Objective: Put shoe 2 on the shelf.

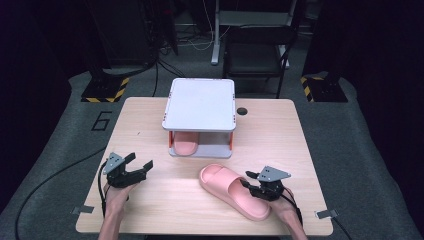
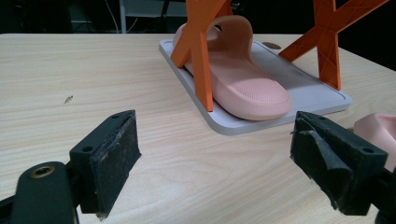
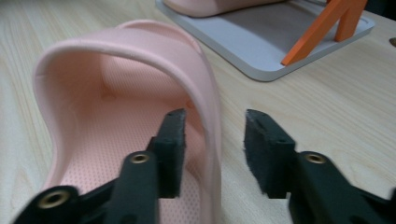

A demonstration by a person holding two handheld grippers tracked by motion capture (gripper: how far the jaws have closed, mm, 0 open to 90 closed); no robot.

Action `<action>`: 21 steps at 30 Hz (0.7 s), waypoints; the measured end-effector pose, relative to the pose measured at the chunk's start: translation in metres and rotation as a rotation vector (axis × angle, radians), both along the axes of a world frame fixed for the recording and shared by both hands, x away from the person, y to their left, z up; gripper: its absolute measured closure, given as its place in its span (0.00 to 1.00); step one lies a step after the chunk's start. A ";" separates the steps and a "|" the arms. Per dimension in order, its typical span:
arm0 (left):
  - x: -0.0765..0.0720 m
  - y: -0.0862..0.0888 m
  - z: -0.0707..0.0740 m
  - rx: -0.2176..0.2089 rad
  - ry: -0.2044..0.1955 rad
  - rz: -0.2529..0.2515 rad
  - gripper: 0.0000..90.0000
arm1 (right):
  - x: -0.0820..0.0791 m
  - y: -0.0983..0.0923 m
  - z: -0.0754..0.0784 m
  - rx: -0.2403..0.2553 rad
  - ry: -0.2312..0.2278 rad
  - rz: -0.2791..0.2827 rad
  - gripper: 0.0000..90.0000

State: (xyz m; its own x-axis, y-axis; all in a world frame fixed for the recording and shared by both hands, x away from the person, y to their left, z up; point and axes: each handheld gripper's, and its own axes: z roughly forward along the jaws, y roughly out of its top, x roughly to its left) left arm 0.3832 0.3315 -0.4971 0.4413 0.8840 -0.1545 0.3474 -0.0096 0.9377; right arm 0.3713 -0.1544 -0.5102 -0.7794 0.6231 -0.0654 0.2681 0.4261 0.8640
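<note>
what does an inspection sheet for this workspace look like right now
surface: light wooden table, small round hole near the far edge.
job's things: pink foam slipper on the table; matching pink slipper on the lower shelf of the grey two-tier rack with orange legs.
clutter: nothing seen.
grippers: left gripper open, holding nothing; right gripper straddling the loose slipper's strap wall, a gap on one side.
cables: black cable trailing off the left.
surroundings: dark room, chair, striped stand bases.
</note>
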 end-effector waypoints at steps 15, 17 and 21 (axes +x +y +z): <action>0.000 -0.001 -0.001 0.008 0.005 0.001 0.17 | 0.011 0.020 0.013 -0.048 -0.023 -0.047 0.92; 0.000 -0.001 -0.001 0.005 0.001 0.005 0.17 | 0.018 0.024 0.015 -0.019 -0.040 -0.084 0.92; 0.001 0.000 -0.001 0.003 0.005 0.003 0.17 | 0.029 0.035 0.020 -0.012 -0.052 -0.165 0.92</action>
